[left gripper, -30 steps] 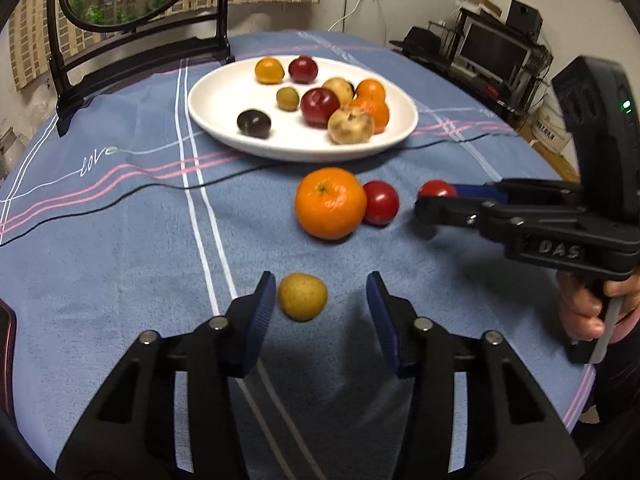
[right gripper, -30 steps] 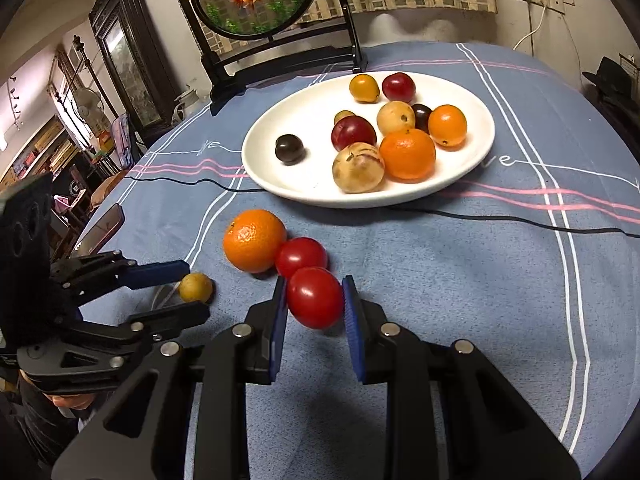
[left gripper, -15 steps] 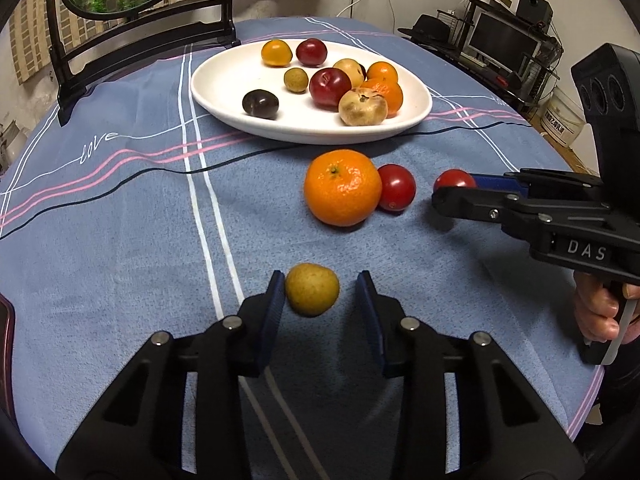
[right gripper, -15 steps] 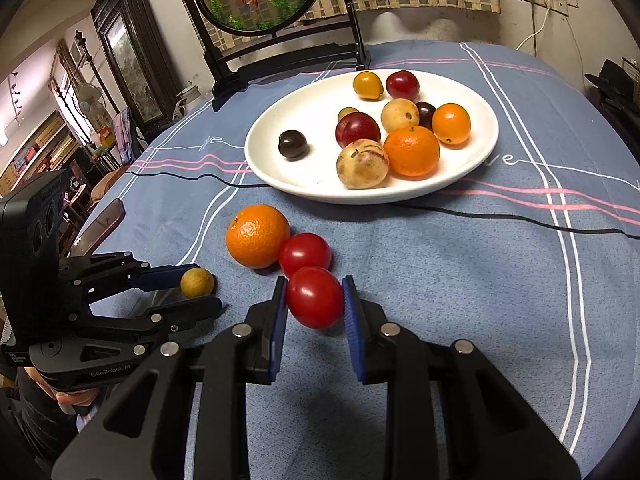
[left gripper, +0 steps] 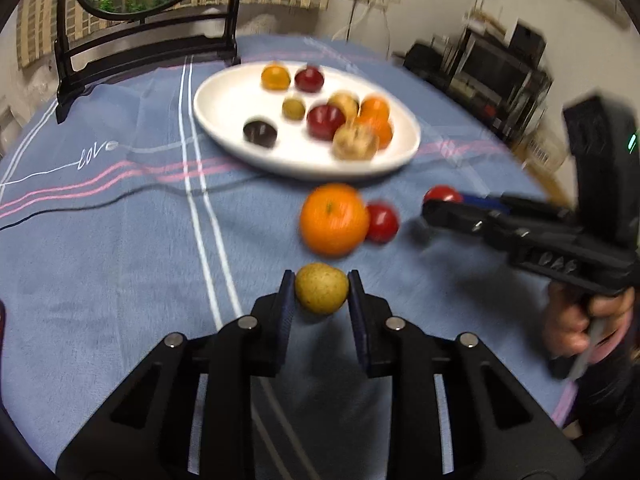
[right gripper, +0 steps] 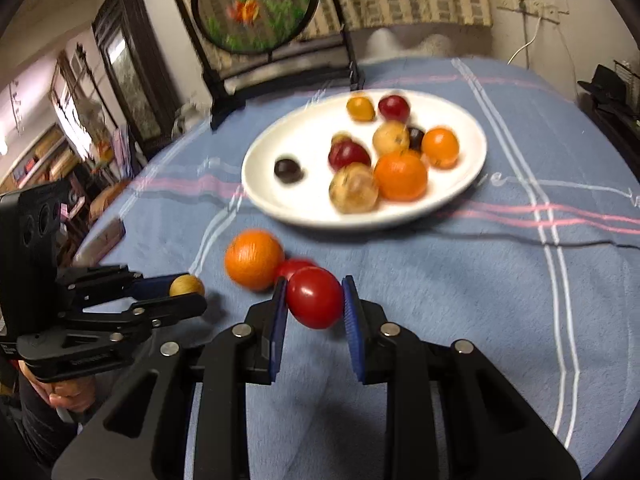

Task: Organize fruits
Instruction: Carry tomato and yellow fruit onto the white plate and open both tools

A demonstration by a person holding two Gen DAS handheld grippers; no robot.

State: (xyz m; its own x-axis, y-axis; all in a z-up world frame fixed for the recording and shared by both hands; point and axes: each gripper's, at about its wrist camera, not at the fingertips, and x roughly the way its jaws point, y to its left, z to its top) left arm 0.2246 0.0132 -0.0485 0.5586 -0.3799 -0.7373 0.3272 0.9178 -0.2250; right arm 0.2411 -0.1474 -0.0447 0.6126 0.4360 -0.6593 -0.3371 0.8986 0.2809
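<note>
Left gripper (left gripper: pixel 321 294): both blue pads pressed against the sides of the small yellow fruit (left gripper: pixel 321 294), fruit sits at the fingertips, over the blue tablecloth (left gripper: pixel 120 248) with its shadow just below. Right gripper (right gripper: pixel 314 300): pinching a red tomato (right gripper: pixel 314 297) between its pads, just in front of a second red tomato (right gripper: pixel 294 267) and the large orange (right gripper: pixel 254 259), which touch each other on the cloth. White plate (right gripper: pixel 460 120) lies beyond, well apart from both grippers, holding mixed fruit.

Versus 1.0 s ago: left jaws were spread wide around the yellow fruit, narrower at 0.5 s ago, now closed on it. Right grip on the tomato unchanged. Both views now motion-blurred; the plate sits farther up the right wrist view than before
</note>
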